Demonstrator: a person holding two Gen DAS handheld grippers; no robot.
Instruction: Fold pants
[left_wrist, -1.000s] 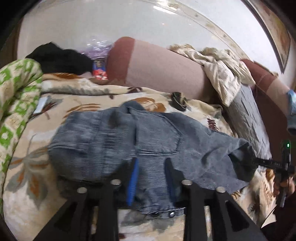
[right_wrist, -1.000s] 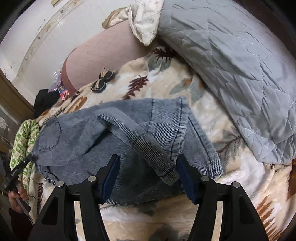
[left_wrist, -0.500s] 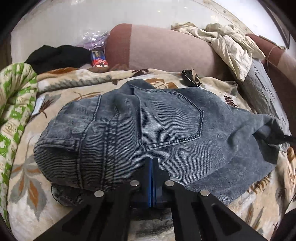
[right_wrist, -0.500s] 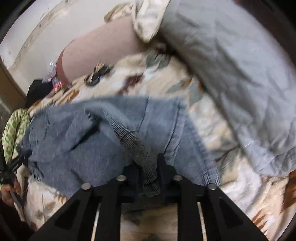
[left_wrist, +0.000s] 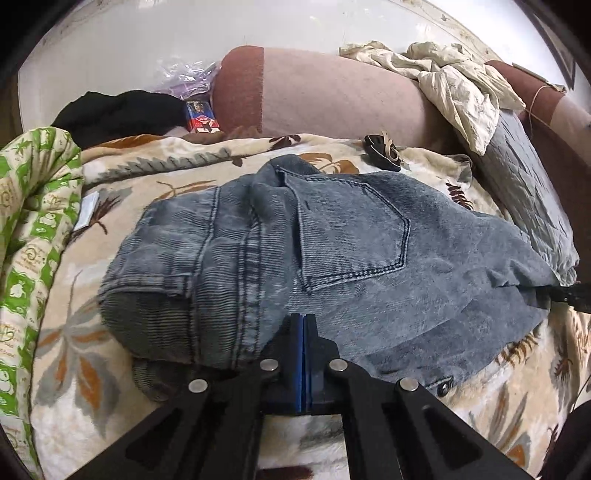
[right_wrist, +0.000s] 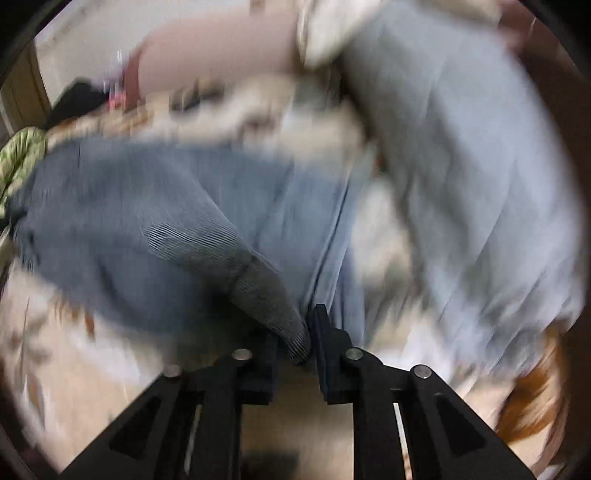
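A green-and-cream patterned quilt (left_wrist: 26, 236) is bunched along the left edge of the leaf-print bedspread (left_wrist: 66, 354). The faded blue denim pants (left_wrist: 332, 266) lie rumpled across the middle of the bedspread, back pocket up. The left gripper (left_wrist: 303, 332) is closed, blue pads together at the pants' near edge. The right gripper (right_wrist: 308, 332), blurred, has just been opening slightly, yet a ribbed hem sits pinched between its jaws. A grey quilted blanket (left_wrist: 528, 192) lies along the right edge.

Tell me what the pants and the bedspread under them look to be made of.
Pants: washed blue-grey denim, matte, judging by faded ribbed weave and dark topstitched pocket. Bedspread: likely plush fleece, given its fuzzy nap and printed leaves.
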